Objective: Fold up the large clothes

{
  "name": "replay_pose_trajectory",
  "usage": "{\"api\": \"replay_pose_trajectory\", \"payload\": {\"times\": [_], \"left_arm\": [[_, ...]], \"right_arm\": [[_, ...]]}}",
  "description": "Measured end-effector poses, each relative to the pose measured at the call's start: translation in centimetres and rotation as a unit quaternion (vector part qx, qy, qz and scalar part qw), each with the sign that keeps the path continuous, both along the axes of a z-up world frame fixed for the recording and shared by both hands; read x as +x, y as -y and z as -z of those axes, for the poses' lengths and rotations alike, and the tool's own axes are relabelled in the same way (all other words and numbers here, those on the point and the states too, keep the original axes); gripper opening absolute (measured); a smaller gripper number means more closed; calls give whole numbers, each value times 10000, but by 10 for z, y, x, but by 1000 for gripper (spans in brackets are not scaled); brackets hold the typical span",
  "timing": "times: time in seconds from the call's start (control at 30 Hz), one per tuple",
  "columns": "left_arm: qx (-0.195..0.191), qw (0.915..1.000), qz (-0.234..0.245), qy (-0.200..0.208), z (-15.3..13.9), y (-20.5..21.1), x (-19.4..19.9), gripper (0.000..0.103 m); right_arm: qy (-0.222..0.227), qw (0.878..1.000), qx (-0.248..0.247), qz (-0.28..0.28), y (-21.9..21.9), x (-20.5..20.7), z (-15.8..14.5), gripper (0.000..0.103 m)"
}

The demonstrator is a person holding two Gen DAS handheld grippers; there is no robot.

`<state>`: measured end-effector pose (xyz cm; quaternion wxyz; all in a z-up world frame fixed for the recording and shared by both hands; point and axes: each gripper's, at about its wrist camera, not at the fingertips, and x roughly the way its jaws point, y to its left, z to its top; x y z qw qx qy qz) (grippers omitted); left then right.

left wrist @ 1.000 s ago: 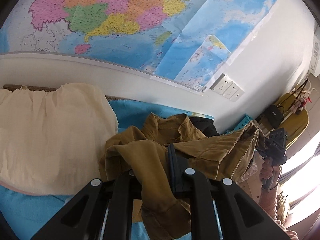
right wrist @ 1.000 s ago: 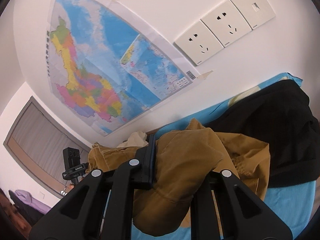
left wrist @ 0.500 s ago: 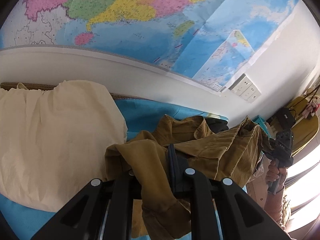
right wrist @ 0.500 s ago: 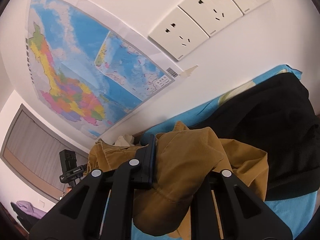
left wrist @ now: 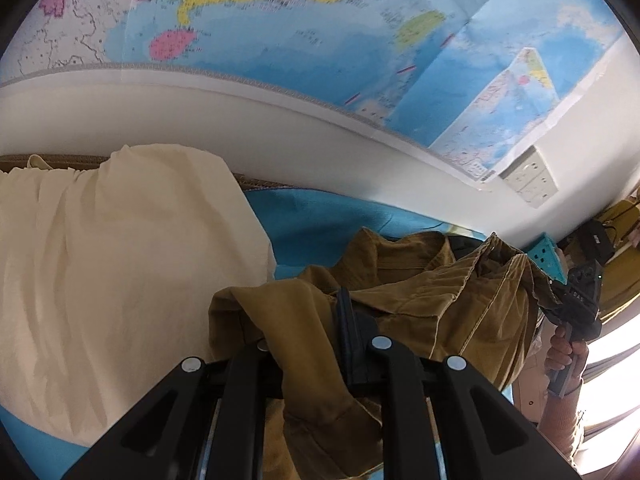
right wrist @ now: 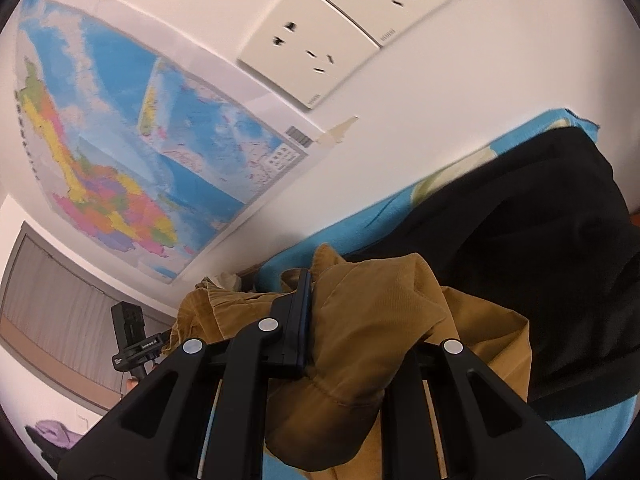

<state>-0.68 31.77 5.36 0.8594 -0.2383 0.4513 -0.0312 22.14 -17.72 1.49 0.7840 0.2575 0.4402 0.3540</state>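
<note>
Because a big shirt is floppy, each gripper pinches one end, so the cloth can hang stretched between them over the blue bed. The left gripper has its jaws pressed on a fold of the brown shirt, and cloth spills over them. The right gripper nips another bunch the same way. A cream pillow and black clothes lie nearby.

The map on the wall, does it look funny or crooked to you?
A little. The colourful paper wall map shows fold creases, and its lower corner near the white wall sockets is stuck down with a rough strip of beige tape. Any tilt may just come from the fisheye camera.
</note>
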Motion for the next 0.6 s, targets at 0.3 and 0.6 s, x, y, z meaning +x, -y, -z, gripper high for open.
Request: {"api": "replay_pose_trajectory", "payload": {"times": [0.3,0.6], "left_arm": [[98,9998,-83,-136,13,2,15,16],[-521,9969,-486,327,9,-12,-1,35]], "right_arm": [[-317,9993,-165,127,-7,19,24,12],[-565,9977,-319,197,-10,30,42,12]]}}
